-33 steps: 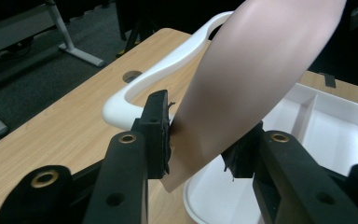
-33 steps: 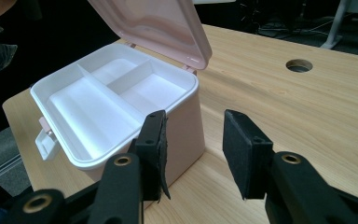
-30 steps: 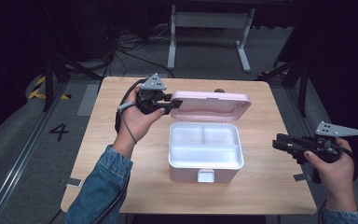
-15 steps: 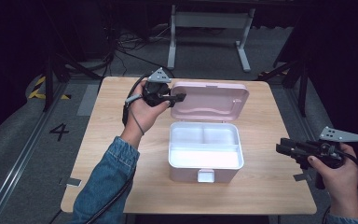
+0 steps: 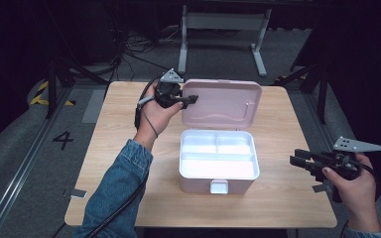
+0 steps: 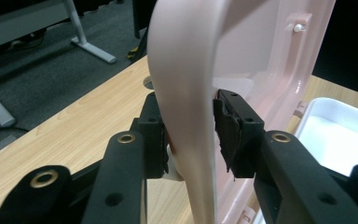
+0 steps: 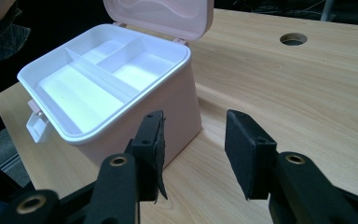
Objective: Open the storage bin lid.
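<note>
My left gripper (image 5: pixel 191 98) had its jaws clamped on the raised pink lid (image 5: pixel 223 103) near the worktop's (image 5: pixel 114 148) far edge. My right gripper (image 5: pixel 300 159) hung at the right edge, jaws wide, apart from the white tray (image 5: pixel 217 154).

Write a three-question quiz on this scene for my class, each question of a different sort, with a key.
1. True or false: the left claw is shut on the edge of the pink lid.
2. The white tray in the box holds: A) tools B) nothing C) food.
3. Fill in: the right claw, open, hovers over the wooden ____.

Key: 1 true. 2 B. 3 table.
</note>
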A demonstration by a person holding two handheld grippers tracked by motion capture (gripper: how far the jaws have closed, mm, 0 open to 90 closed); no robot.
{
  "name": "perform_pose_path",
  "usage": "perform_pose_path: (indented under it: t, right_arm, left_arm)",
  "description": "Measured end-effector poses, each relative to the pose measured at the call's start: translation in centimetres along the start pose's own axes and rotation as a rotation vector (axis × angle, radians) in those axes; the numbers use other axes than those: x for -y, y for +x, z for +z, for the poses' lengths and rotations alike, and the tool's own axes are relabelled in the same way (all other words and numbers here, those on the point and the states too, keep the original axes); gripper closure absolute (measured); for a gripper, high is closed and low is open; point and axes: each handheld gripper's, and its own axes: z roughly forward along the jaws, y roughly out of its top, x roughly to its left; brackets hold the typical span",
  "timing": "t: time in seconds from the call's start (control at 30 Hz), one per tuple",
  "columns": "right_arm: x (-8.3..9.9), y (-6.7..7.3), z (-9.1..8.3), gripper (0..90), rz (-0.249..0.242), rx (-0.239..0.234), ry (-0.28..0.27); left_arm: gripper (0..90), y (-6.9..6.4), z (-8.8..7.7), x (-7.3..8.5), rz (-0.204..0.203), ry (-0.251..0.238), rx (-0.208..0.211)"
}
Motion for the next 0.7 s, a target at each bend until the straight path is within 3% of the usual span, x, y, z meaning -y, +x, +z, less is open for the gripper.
perform_pose_path:
  t: [0.7]
  right_arm:
    - [0.2, -0.6, 0.6, 56.6, 0.014, -0.003, 0.009]
  left_arm:
    - [56.4, 1.8, 2.3, 0.8, -0.045, 0.038, -0.034]
